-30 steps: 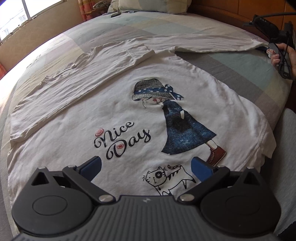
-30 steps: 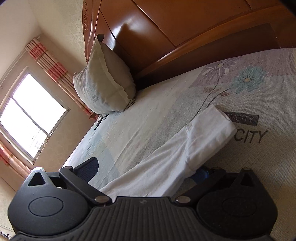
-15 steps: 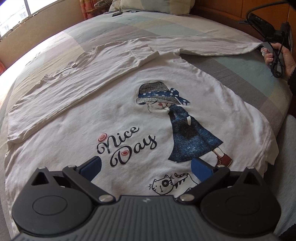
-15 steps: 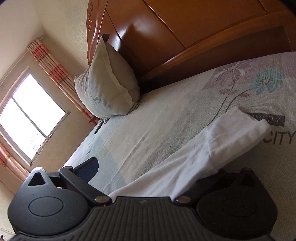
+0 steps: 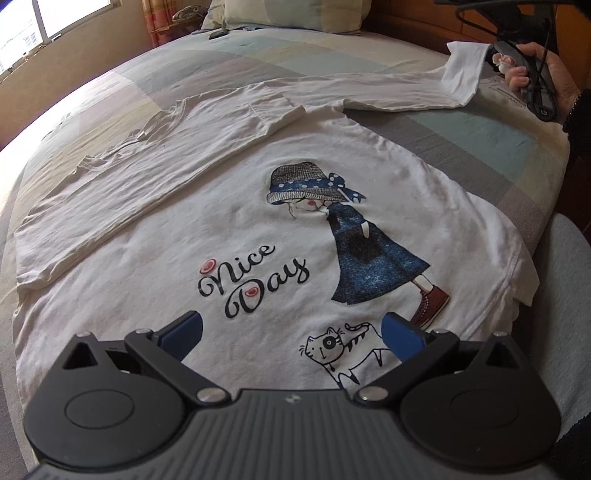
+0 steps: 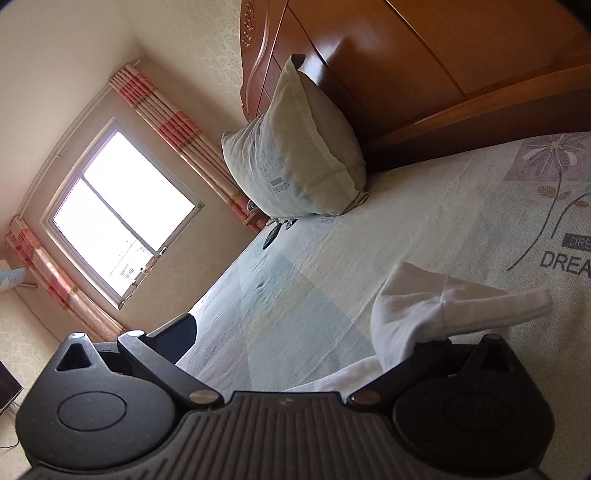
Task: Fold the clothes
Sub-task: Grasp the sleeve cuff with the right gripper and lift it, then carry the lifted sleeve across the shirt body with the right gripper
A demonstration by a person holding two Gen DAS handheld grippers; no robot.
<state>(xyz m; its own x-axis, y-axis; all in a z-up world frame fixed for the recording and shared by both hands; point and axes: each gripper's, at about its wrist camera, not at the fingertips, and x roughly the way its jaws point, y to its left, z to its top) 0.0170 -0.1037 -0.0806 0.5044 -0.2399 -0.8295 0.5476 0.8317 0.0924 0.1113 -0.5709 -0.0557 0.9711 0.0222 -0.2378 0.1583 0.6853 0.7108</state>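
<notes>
White cotton shirt (image 5: 258, 206) lies print-up on the bed (image 5: 221, 62) beneath our wide-open, empty left hand-held gripper (image 5: 291, 328). Farther off, our right hand-held gripper (image 6: 314, 332) stands spread, the sleeve cuff (image 6: 436, 302) draped over one finger and lifted higher than a second ago.

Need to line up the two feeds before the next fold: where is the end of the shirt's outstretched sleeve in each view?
Left wrist: sleeve cuff at upper right, lifted off the bed beside the right gripper.
Right wrist: same cuff at lower right, draped over one gripper finger; the other finger stands clear of it.
Shared landmark: the pillow at the headboard.
</notes>
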